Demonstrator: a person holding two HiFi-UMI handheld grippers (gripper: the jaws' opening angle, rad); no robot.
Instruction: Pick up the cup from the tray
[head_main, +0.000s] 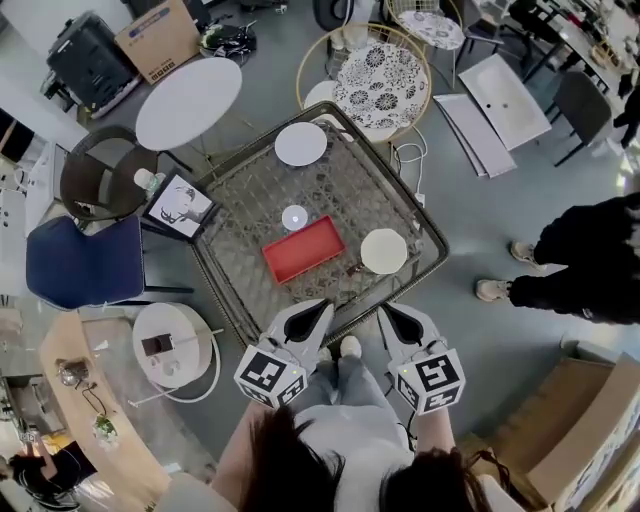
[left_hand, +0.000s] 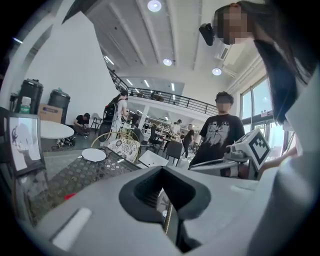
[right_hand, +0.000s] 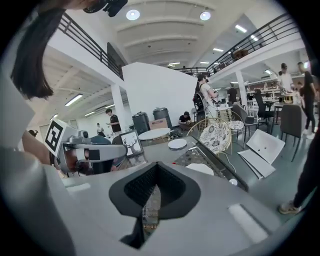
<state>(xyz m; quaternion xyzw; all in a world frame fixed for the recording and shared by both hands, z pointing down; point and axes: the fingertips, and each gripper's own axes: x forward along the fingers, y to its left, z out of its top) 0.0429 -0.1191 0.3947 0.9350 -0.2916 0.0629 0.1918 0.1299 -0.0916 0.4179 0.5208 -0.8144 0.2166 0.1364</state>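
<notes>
A small white cup (head_main: 294, 217) stands at the far edge of the red tray (head_main: 303, 249) in the middle of the patterned table (head_main: 250, 190); I cannot tell whether it rests on the tray or just beside it. My left gripper (head_main: 321, 306) and right gripper (head_main: 386, 313) are held side by side over the table's near edge, short of the tray, and both are shut and empty. In the left gripper view the jaws of the left gripper (left_hand: 167, 220) meet at a thin slit. The right gripper view shows the same for the right gripper (right_hand: 150, 210). Neither gripper view shows the cup.
On the table a white plate (head_main: 301, 144) lies at the far side and another plate (head_main: 384, 251) to the right of the tray. A framed picture (head_main: 180, 208) leans at the table's left edge. A person (head_main: 590, 270) stands to the right. A round white table (head_main: 188, 103) and chairs surround it.
</notes>
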